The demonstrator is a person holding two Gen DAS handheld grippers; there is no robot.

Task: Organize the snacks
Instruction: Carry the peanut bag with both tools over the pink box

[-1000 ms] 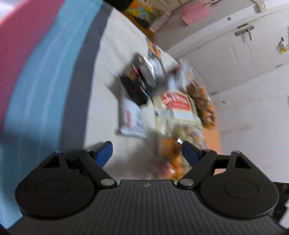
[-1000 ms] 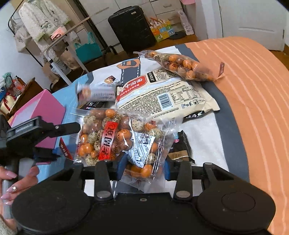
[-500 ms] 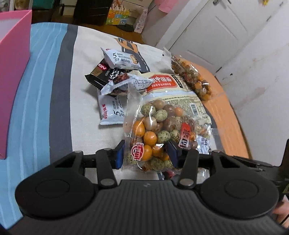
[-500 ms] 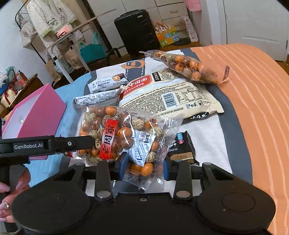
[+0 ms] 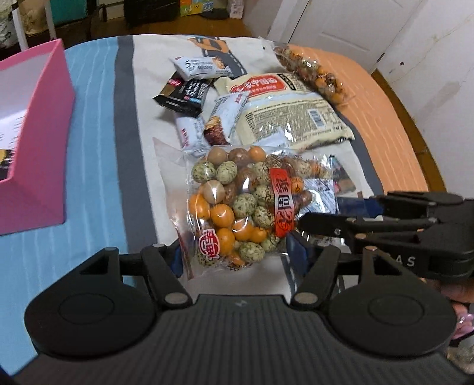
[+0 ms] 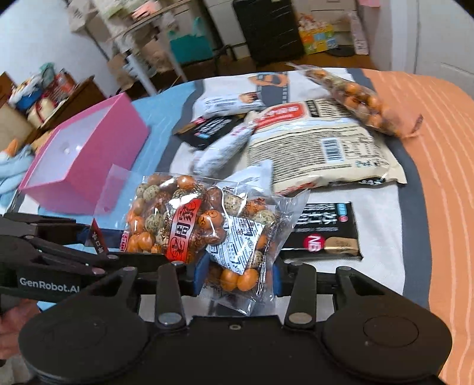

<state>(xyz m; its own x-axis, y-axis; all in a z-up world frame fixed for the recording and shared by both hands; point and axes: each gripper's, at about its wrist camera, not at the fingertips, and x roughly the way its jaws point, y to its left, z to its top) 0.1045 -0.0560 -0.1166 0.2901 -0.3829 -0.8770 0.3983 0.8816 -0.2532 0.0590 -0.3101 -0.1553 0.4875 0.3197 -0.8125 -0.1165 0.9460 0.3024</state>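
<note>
A clear bag of orange and speckled coated nuts (image 5: 240,204) is held up over the bed. My left gripper (image 5: 237,257) is shut on its near end. My right gripper (image 6: 237,275) is shut on the same bag (image 6: 201,225) from the right side; it shows in the left wrist view (image 5: 349,222). A pink box (image 5: 32,139) stands open at the left, also in the right wrist view (image 6: 86,157). More snacks lie behind: a large noodle pack (image 5: 290,109), a second nut bag (image 5: 311,71), white bars (image 5: 201,66) and a black pack (image 5: 183,93).
A black NB pack (image 6: 323,231) lies on the bed at the right of the held bag. The bedspread (image 5: 97,165) is striped blue, grey, white and orange. A suitcase (image 6: 266,26), shelves and clutter stand beyond the bed's far edge.
My left gripper swung in and closed on the nut bag that my right gripper was holding. Both now hold it, and the bag has shifted left toward the pink box.
</note>
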